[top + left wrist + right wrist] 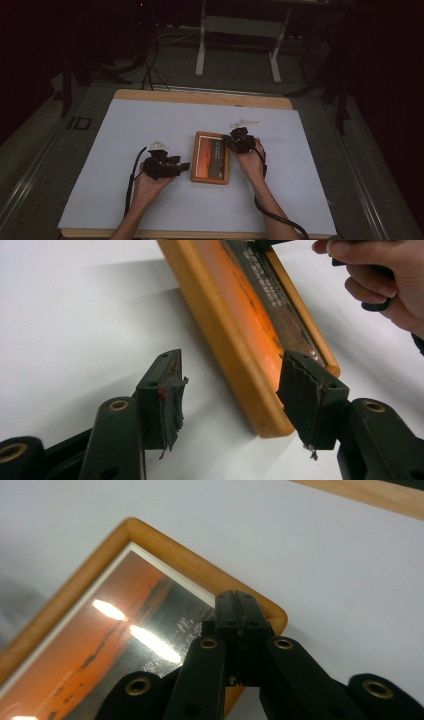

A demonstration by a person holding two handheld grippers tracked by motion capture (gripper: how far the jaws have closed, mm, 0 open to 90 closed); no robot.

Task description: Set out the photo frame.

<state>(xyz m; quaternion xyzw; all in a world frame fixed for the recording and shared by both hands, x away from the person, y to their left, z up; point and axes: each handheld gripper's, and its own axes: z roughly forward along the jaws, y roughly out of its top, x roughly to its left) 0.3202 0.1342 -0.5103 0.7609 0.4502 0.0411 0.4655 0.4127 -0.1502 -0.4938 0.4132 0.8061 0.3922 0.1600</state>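
Dim room, white-topped table (pixel 150 125): a wooden picture frame (pixel 210 157) lay flat right of centre. Right tongs (pixel 239 605), clenched empty, pressed its far right corner; left tongs (pixel 230 390) gaped at its near left corner, apparently poised to grip.

Lab or studio: I see dark curtains, floor cables (pixel 150 70), a white stand (pixel 237 35), and a paper-covered desk (pixel 150 125).

Frame (pixel 210 158) lies flat on the sheet (pixel 150 125), right of centre; sheet covers the bench (pixel 200 96); left claw (pixel 186 166) just left of the frame's near corner, apart from it; right claw (pixel 231 141) over the frame's far right corner; table legs (pixel 237 50) on the floor behind the bench.
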